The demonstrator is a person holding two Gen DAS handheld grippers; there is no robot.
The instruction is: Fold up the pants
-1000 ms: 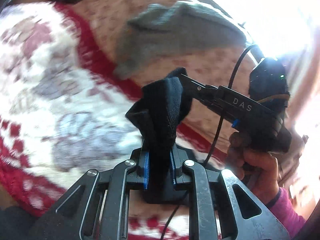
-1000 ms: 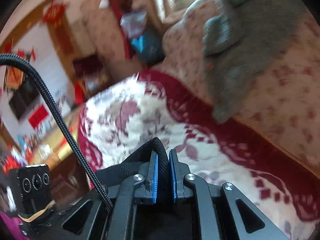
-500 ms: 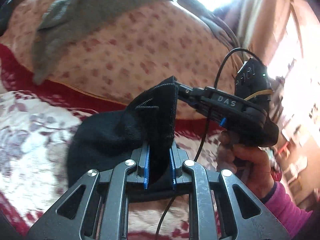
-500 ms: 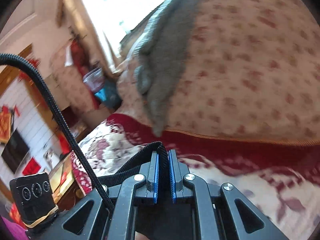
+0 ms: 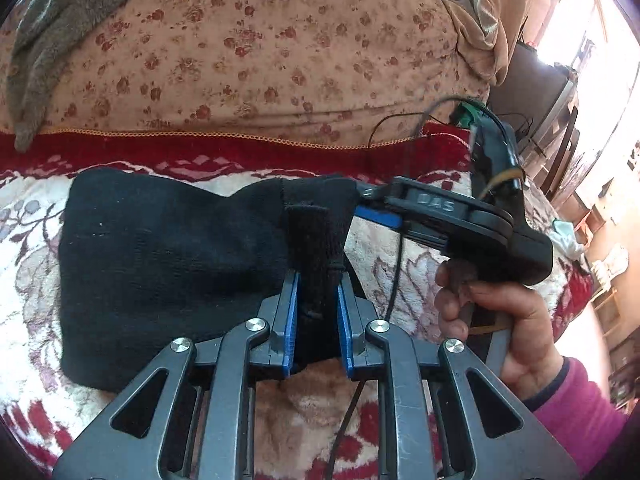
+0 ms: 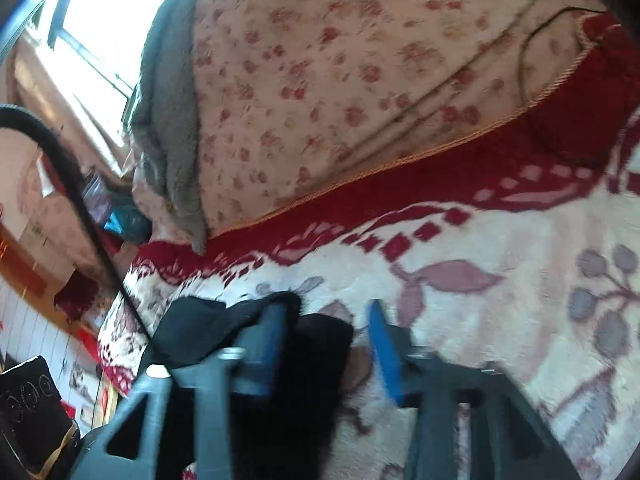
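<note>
The black pants (image 5: 168, 268) lie folded on the red and white floral blanket (image 5: 24, 248). My left gripper (image 5: 317, 280) is low over the blanket, its blue pads shut on the pants' right edge. My right gripper (image 5: 362, 200) shows in the left wrist view, held by a hand (image 5: 500, 316) at the pants' far right corner. In the right wrist view the right gripper (image 6: 328, 320) is open, its blue pads spread wide, with black cloth (image 6: 304, 344) lying loose between and to the left of them.
A floral quilt (image 5: 260, 48) is piled behind the blanket with a grey towel (image 5: 60, 20) draped on it. A black cable (image 5: 400, 136) runs over the blanket's red border. Furniture and a bright window (image 5: 576, 40) stand at the right.
Both grippers have carried the pants' edge over and down onto the blanket, so the pants now lie folded. My right gripper has opened and let go of the cloth.
</note>
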